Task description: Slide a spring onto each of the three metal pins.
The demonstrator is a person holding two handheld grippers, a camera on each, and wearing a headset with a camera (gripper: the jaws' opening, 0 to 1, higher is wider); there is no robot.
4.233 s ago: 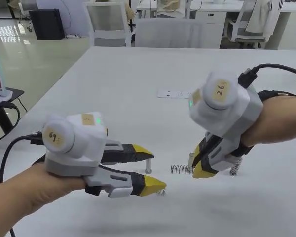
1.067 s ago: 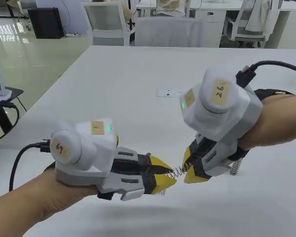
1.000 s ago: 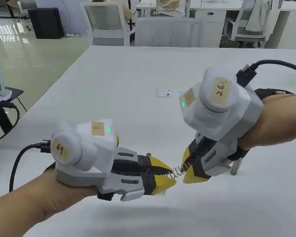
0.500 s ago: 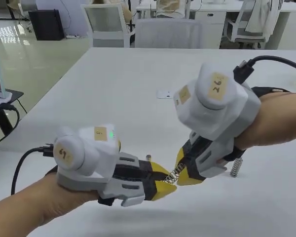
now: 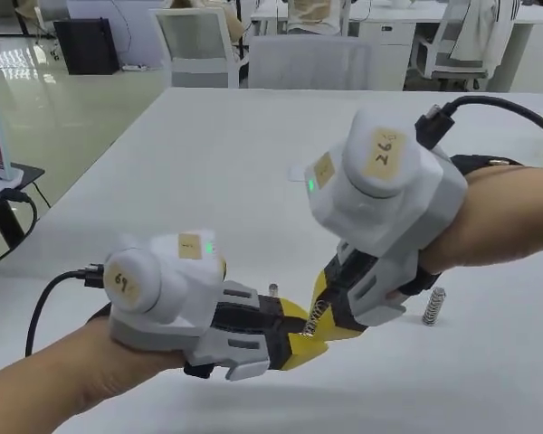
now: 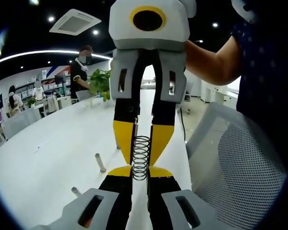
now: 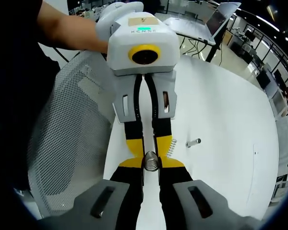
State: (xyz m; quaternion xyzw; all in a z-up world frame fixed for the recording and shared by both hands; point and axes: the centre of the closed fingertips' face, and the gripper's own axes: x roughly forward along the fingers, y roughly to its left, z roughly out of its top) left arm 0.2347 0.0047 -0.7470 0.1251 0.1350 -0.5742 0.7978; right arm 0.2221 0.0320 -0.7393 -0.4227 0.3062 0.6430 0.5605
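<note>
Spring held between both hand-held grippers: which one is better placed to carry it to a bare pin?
Probably left. The left hand-held gripper is shut on the spring, and a bare pin stands upright on the table close beside its jaws.

White housing, black jaws, yellow tips and a green light on the left gripper (image 6: 140, 173) and the right gripper (image 7: 151, 166) alike. Silver-grey spring (image 6: 141, 155) and pins (image 6: 100, 163). Plain white table (image 5: 208, 163); pale grey chair (image 6: 240, 163) in dotted mesh.

Bright, even overhead light; soft shadows on the white table (image 5: 208, 163); glare on the floor (image 5: 23, 59); strong fisheye bending toward gripper-view edges.
</note>
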